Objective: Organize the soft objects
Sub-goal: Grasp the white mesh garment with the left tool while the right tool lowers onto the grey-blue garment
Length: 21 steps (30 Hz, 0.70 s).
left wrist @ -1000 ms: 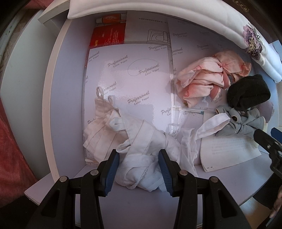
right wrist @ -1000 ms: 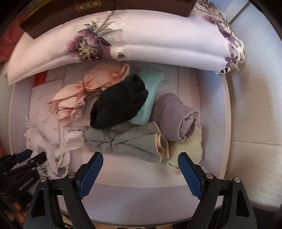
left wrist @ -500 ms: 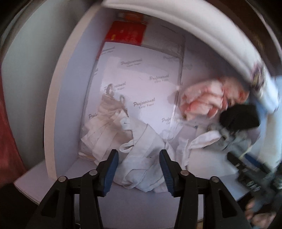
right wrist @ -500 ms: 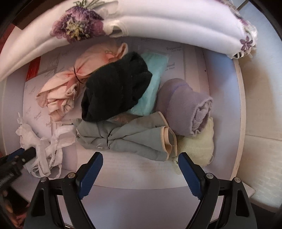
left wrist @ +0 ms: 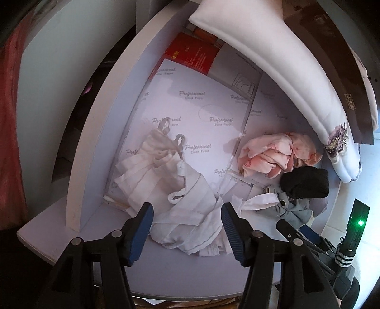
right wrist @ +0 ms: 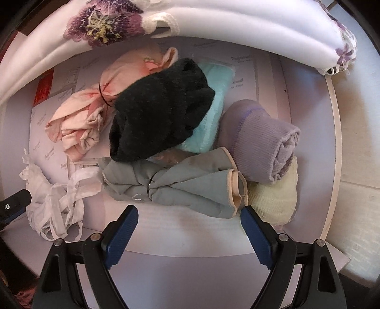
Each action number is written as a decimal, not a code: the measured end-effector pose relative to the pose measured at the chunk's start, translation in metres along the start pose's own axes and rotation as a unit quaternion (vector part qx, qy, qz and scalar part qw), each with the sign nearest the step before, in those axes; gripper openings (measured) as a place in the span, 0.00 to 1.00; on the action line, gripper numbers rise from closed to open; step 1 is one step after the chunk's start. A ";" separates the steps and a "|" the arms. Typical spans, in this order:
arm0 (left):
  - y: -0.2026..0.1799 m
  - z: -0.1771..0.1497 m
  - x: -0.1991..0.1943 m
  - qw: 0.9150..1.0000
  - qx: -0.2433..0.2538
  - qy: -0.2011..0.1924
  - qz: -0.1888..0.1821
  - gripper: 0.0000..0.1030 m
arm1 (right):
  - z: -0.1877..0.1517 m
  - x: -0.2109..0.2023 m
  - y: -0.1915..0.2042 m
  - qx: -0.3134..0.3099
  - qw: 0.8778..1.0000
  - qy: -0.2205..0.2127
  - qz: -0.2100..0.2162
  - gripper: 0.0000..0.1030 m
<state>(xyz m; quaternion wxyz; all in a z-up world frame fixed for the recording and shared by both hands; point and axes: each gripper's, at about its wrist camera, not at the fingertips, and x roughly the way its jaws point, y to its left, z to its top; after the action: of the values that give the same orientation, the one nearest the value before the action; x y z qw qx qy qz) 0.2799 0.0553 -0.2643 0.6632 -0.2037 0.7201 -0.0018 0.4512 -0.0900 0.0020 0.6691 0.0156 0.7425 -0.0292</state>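
A crumpled white strappy garment (left wrist: 180, 190) lies at the front of the shelf on a pack of paper. My left gripper (left wrist: 186, 223) straddles its near end, jaws opening, pads off the cloth. The same garment (right wrist: 54, 197) shows at the left in the right wrist view. My right gripper (right wrist: 187, 225) hangs open just in front of a grey tied bundle (right wrist: 180, 187), holding nothing. Behind that sit a black rolled cloth (right wrist: 161, 111), a pink tied bundle (right wrist: 85, 121), a teal cloth (right wrist: 211, 118), a lilac roll (right wrist: 261, 140) and a cream piece (right wrist: 273, 199).
A white pillow with purple flowers (right wrist: 213, 21) arches over the back of the shelf. Packs of printed paper (left wrist: 201, 107) and a red booklet (left wrist: 192, 54) line the shelf floor. A white side board (left wrist: 90, 142) closes the left; the shelf rim (right wrist: 332, 142) bounds the right.
The left gripper's jaws have widened around the white garment, and its view has rolled and pulled back. The right gripper has sunk closer to the grey bundle, still wide apart.
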 end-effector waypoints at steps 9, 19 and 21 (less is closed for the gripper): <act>-0.019 -0.011 0.018 0.998 0.026 0.021 0.045 0.63 | -0.002 0.001 0.000 0.001 1.000 0.002 0.003 0.86; -0.065 -0.018 0.043 0.984 0.165 0.005 0.065 0.49 | -0.004 0.012 -0.004 0.004 1.000 0.007 0.003 0.86; -0.073 -0.020 0.044 0.982 0.185 0.002 0.048 0.43 | -0.005 0.013 -0.005 0.004 1.000 0.007 0.001 0.86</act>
<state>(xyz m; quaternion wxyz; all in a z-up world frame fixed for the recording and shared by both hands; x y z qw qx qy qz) 0.2810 -0.0304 -0.2843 0.6871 -0.0427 0.7179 -0.1033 0.4446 -0.0951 -0.0100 0.6636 0.0194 0.7472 -0.0314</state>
